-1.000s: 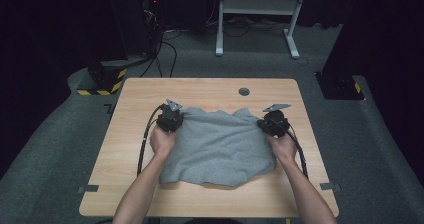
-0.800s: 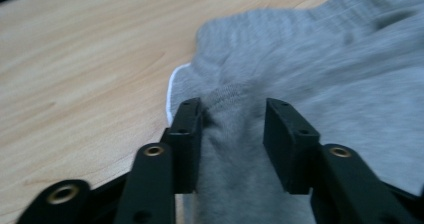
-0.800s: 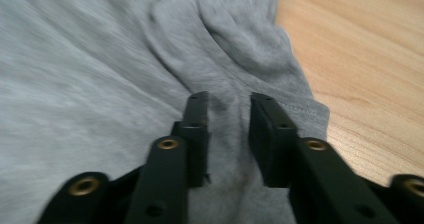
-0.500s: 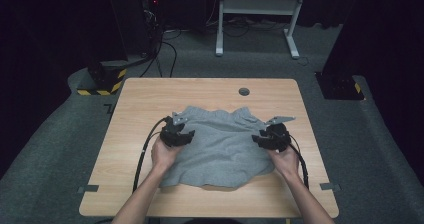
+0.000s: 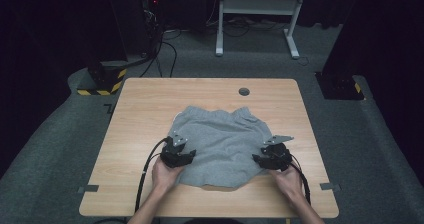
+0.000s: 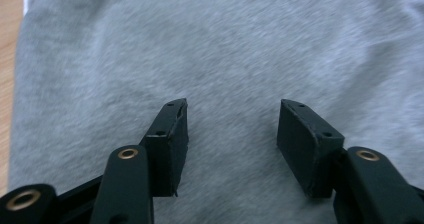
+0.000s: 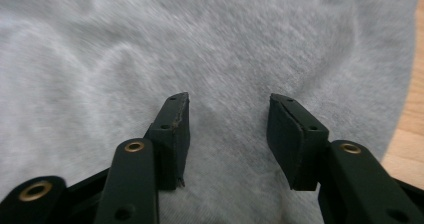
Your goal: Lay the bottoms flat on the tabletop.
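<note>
A grey garment (image 5: 220,141) lies spread on the middle of the wooden table (image 5: 150,99), its waistband toward the far side. My left gripper (image 5: 182,156) hovers over the garment's near-left part, jaws open with only grey cloth (image 6: 230,59) under them. My right gripper (image 5: 265,159) is over the near-right part, also open, with the cloth (image 7: 200,49) beneath and the garment's edge and bare wood (image 7: 412,109) at the right of that view. Nothing is held between either pair of jaws.
A round cable hole (image 5: 244,91) sits near the table's far edge. Black cables (image 5: 147,169) trail from the grippers toward the near edge. Beyond the table stand a white desk frame (image 5: 260,14) and dark equipment with a yellow-black striped base (image 5: 102,84).
Both grippers have moved toward me, from the garment's far corners to its near part. The garment has shifted and now lies more bunched toward the middle.
</note>
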`<state>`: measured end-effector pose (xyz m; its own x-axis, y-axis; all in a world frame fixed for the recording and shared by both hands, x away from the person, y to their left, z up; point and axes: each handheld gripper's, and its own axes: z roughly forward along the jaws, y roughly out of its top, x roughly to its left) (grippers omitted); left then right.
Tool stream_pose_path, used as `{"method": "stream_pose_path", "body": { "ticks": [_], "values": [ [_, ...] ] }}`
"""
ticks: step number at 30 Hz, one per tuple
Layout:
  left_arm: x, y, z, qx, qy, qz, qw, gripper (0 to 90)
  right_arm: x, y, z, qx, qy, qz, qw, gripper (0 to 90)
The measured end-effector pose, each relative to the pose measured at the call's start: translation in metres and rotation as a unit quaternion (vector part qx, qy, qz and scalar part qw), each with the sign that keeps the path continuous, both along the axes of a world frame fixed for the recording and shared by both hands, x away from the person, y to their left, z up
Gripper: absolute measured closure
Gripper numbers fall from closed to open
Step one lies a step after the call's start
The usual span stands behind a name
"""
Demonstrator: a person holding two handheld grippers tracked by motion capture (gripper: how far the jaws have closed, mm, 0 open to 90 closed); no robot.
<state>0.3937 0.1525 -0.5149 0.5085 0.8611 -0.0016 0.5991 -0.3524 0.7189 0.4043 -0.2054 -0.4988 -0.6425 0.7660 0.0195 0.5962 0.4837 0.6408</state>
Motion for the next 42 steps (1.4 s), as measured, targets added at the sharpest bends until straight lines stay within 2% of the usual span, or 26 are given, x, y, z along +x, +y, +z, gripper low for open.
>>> {"method": "stream_pose_path", "body": {
  "ticks": [4,7,8,12,13,16,19,23,26,27,28,31,35,37,38,39,40,42],
  "values": [
    [0.004,0.001,-0.004,0.000,-0.006,0.005,1.0000,44.8,0.003,0.006,-0.008,-0.024,-0.006,0.001,0.9997,57.8],
    [0.004,0.000,-0.010,-0.005,-0.029,0.009,0.9995,43.6,0.003,0.007,-0.008,-0.036,-0.015,0.004,0.9992,70.7],
    [0.005,0.001,-0.011,-0.008,-0.031,0.014,0.9994,44.0,0.004,0.006,-0.007,-0.042,-0.018,0.009,0.9989,79.8],
    [0.006,0.001,-0.011,-0.007,-0.031,0.020,0.9993,43.8,0.006,0.006,-0.003,-0.043,-0.013,0.025,0.9986,88.3],
    [0.006,0.001,-0.011,-0.005,-0.033,0.019,0.9993,43.8,0.006,0.006,-0.003,-0.043,-0.013,0.025,0.9986,88.3],
    [0.006,0.000,-0.011,-0.005,-0.033,0.019,0.9993,43.7,0.008,0.003,0.006,-0.019,-0.014,0.023,0.9994,88.9],
    [0.006,0.000,-0.011,-0.004,-0.033,0.018,0.9993,43.5,0.012,0.003,0.023,0.002,-0.027,0.026,0.9993,88.9],
    [0.005,-0.001,-0.011,-0.005,-0.033,0.021,0.9992,43.5,0.021,0.009,0.043,0.012,-0.041,0.030,0.9986,88.9],
    [0.005,-0.001,-0.011,-0.004,-0.034,0.021,0.9992,43.5,0.033,0.016,0.052,0.014,-0.047,0.034,0.9982,89.0],
    [0.005,-0.001,-0.011,-0.004,-0.034,0.021,0.9992,43.5,0.044,0.023,0.051,0.012,-0.044,0.034,0.9984,89.0],
    [0.005,-0.001,-0.011,-0.003,-0.035,0.020,0.9992,43.5,0.044,0.023,0.051,0.012,-0.044,0.034,0.9984,89.0],
    [0.005,-0.001,-0.011,-0.003,-0.035,0.021,0.9992,43.5,0.060,0.034,0.041,0.004,-0.030,0.032,0.9990,88.9],
    [0.006,-0.001,-0.011,-0.002,-0.035,0.026,0.9990,43.5,0.075,0.041,0.011,-0.015,0.021,0.012,0.9996,86.1],
    [0.006,-0.002,-0.011,-0.002,-0.035,0.026,0.9990,43.5,0.073,0.040,0.004,-0.010,0.042,0.001,0.9991,78.0],
    [0.007,-0.001,-0.011,-0.003,-0.035,0.026,0.9991,43.5,0.070,0.039,0.004,-0.002,0.039,-0.001,0.9992,74.8],
    [0.007,-0.001,-0.011,-0.003,-0.035,0.026,0.9991,43.5,0.063,0.037,0.011,0.003,0.024,-0.006,0.9997,67.9],
    [0.007,-0.001,-0.011,-0.003,-0.034,0.025,0.9991,43.5,0.063,0.037,0.011,0.003,0.024,-0.006,0.9997,67.9],
    [0.007,-0.001,-0.011,-0.003,-0.035,0.026,0.9991,43.5,0.053,0.032,0.022,0.013,0.005,-0.012,0.9998,64.9]
  ]
}}
